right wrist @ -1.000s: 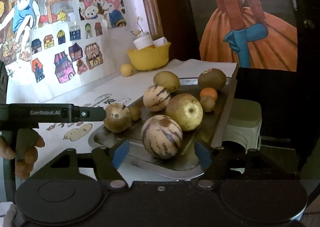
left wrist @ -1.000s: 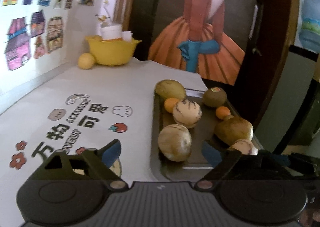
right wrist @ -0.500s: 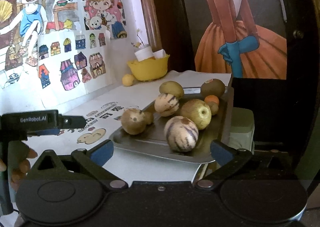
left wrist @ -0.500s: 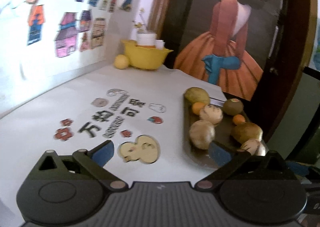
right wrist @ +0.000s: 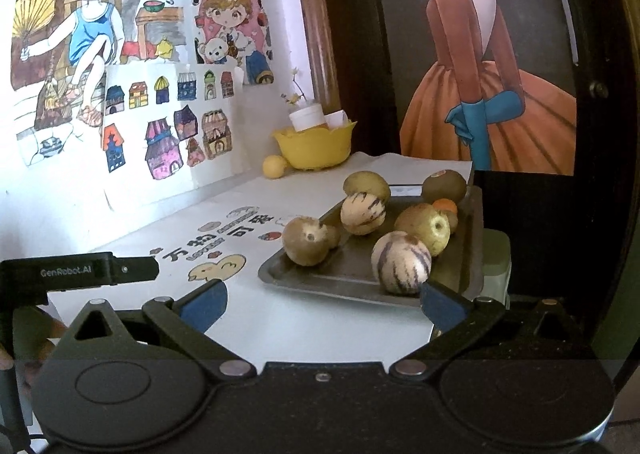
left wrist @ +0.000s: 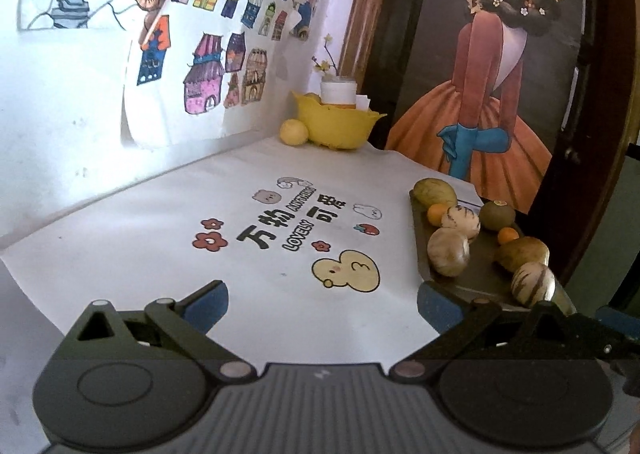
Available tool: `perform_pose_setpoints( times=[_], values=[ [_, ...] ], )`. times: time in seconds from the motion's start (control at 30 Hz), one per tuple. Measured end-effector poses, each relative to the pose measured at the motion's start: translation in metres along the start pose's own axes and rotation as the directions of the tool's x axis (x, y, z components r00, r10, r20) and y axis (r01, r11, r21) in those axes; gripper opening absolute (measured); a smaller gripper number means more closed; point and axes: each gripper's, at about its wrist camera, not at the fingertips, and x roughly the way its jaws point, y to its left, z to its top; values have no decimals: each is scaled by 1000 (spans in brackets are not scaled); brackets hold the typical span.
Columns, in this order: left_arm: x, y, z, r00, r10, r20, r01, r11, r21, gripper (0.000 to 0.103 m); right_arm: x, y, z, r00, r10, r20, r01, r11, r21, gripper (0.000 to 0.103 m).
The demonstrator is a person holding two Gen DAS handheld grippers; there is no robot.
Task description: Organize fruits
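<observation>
A dark metal tray (right wrist: pixel 352 276) holds several fruits at the table's right edge: striped melons (right wrist: pixel 401 263), a yellow-green apple (right wrist: pixel 424 228), a kiwi (right wrist: pixel 444 185) and small oranges (right wrist: pixel 445 206). The tray also shows in the left wrist view (left wrist: pixel 472 278) with the fruits (left wrist: pixel 448 252) on it. My left gripper (left wrist: pixel 322 304) is open and empty over the white mat, left of the tray. My right gripper (right wrist: pixel 324 300) is open and empty just in front of the tray's near edge.
A yellow bowl (left wrist: pixel 336 124) with a white cup stands at the far corner, a yellow lemon (left wrist: pixel 293 131) beside it. A white printed mat (left wrist: pixel 240 238) covers the table. Drawings hang on the wall to the left. The left gripper's body (right wrist: pixel 80 272) shows at the right wrist view's left.
Both grippers have pulled back from the tray and opened wider. The left gripper has swung left, over the mat. The fruits have not moved.
</observation>
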Motion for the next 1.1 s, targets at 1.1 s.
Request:
perform_pose_setpoints(
  times=[1.1],
  values=[
    [-2,10,-8,999,-32,-13,31,998,-49,103,4,2,-9,999,21,-44,-20,1000,24,102]
  ],
)
